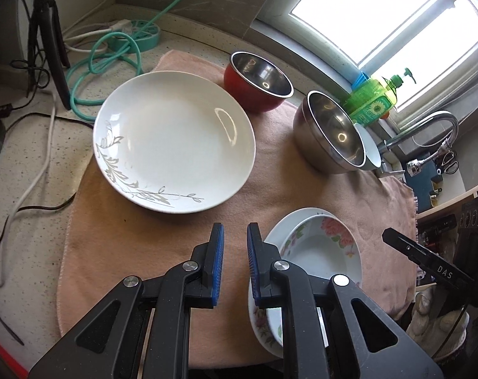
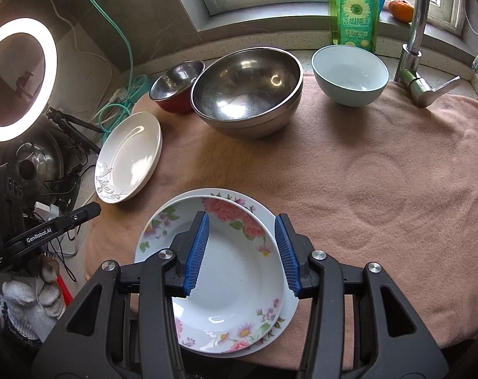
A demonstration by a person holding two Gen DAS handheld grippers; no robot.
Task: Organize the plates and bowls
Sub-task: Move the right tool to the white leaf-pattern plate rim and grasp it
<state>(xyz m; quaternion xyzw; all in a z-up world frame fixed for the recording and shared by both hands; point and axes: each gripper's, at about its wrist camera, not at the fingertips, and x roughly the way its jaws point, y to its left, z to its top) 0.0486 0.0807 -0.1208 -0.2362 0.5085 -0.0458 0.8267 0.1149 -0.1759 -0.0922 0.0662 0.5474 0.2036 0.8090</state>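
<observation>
On the pink towel (image 2: 381, 173), from the left: a white plate (image 2: 128, 158), a red bowl (image 2: 175, 87) touching a steel bowl (image 2: 248, 91), then a pale blue bowl (image 2: 349, 74). Nearer, two flowered plates (image 2: 232, 271) sit stacked. The left gripper (image 1: 235, 262) is clenched, empty; the right gripper (image 2: 242, 252) hangs released above the stack.

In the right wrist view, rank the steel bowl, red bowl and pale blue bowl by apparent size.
1. steel bowl, clearly largest.
2. pale blue bowl.
3. red bowl, smallest, though partly hidden behind the steel one.
</observation>
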